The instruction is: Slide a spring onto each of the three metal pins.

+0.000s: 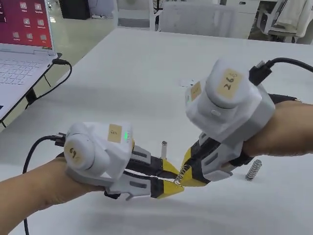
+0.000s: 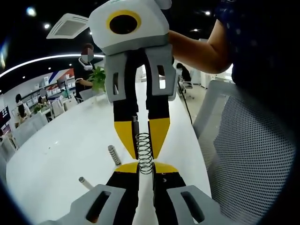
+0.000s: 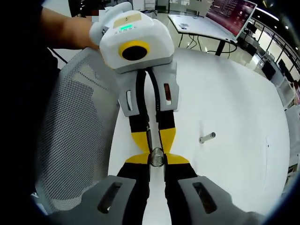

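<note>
The spring point(image 2: 144, 150) is in the air above the table point(image 1: 146, 73), caught between the two tools, which meet tip to tip. The right gripper point(image 3: 157, 159) has its fingers narrow and pinches the coils from both sides. The left gripper point(image 2: 144, 168) is also nearly closed, and its tips sit at the near end of the spring. Whether that end is really clamped or only touched is not fully clear to me.

For this step, I think the pressure must be light, because a spring that is squeezed hard will bend or jump away. One tool should take it alone, close to one end, so that the other end stays open (the hole must be free). Then the axis is lined up with the pin and the spring is pushed straight along it, without tilt.

A pin point(image 1: 164, 148) seems to stand upright just behind the yellow fingers, very near, and a careless turn could knock it over. A second spring point(image 1: 253, 170) lies on the table, beside the right hand. A laptop point(image 1: 24, 44) and its cable point(image 1: 58, 81) are far at the left and a mesh chair point(image 2: 253, 150) is at the table's edge; none of them blocks the work. The real obstacle is the crowding: the two bodies hide the meeting point from the head view.
</note>
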Tool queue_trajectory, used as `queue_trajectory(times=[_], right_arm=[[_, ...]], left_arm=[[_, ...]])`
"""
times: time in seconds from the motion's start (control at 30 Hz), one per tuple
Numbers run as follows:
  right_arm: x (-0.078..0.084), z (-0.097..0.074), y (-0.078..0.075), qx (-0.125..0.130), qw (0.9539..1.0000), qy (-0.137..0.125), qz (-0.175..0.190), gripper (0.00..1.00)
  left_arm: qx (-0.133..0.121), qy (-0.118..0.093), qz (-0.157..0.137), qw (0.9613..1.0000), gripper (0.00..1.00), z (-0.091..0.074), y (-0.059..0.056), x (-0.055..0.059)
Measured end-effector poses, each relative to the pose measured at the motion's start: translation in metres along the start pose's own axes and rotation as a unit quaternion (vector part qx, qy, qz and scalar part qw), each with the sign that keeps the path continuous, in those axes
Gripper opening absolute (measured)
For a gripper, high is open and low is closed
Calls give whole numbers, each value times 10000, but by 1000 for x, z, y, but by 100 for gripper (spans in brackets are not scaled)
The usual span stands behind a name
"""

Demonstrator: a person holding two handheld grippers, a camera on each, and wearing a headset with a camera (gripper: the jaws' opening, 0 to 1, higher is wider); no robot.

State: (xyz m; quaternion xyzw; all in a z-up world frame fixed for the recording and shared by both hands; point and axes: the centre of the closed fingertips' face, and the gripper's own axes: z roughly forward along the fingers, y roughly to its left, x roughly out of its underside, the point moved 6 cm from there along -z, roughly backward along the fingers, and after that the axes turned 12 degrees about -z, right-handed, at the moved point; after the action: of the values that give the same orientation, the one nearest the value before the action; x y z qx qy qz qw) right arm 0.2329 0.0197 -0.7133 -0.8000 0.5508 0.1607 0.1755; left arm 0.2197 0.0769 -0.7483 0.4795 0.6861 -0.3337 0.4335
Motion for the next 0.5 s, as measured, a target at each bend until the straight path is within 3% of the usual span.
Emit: queue_trajectory(times=[0.5], right_arm=[[0, -1, -5, -71, 9999, 130, -68, 8]], left_arm=[[-74, -65, -46, 9999, 2, 1, 4, -1]])
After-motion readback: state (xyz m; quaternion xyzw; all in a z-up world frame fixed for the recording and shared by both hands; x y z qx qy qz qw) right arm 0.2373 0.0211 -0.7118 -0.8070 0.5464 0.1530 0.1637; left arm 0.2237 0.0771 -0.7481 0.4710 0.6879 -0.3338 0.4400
